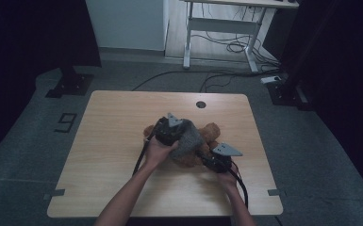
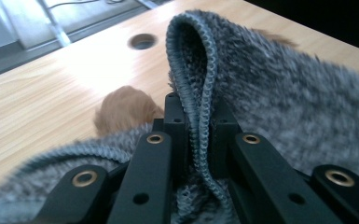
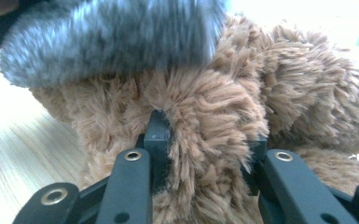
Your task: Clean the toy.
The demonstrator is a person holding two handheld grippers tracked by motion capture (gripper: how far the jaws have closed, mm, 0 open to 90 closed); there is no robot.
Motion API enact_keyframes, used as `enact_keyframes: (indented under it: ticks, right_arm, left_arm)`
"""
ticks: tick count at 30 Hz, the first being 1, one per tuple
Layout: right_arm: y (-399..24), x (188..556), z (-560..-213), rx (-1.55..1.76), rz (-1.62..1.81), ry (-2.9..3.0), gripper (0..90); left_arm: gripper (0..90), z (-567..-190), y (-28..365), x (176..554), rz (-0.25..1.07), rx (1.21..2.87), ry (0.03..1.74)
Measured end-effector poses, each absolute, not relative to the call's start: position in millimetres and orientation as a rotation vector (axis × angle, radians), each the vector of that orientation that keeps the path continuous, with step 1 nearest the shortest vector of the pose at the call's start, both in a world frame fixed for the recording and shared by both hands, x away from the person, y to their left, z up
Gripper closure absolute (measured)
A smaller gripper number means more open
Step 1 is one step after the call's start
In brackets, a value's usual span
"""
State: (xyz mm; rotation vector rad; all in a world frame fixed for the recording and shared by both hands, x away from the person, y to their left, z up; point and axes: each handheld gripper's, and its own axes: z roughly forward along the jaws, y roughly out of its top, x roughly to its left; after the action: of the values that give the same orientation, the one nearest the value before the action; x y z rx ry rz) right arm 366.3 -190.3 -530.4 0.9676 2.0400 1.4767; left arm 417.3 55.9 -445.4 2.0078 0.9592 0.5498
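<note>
A brown plush teddy bear lies in the middle of the wooden table, partly covered by a grey fuzzy knitted garment. My left gripper is at the bear's left side. In the left gripper view that gripper is shut on a fold of the garment's ribbed hem, which stands up between the jaws, and a brown bit of the bear shows beyond. My right gripper is at the bear's near right. It is shut on a thick furry part of the bear, under the grey garment.
A round cable hole sits near the table's far edge. Beyond the table stand a white desk frame with loose cables on the floor, and dark stand bases at left and right.
</note>
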Motion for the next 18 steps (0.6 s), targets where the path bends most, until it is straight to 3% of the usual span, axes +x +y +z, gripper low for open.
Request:
enact_keyframes:
  ticks: [10,18]
  right_arm:
    - [-190,366,-531,0.981,1.483,2.032,65.4]
    - [-191,367,-531,0.98,1.489,2.032,65.3]
  left_arm:
    - [81.0,-451,136,418,0.621,1.964,1.11]
    - [81.6,-487,158,418,0.584,1.998,1.196]
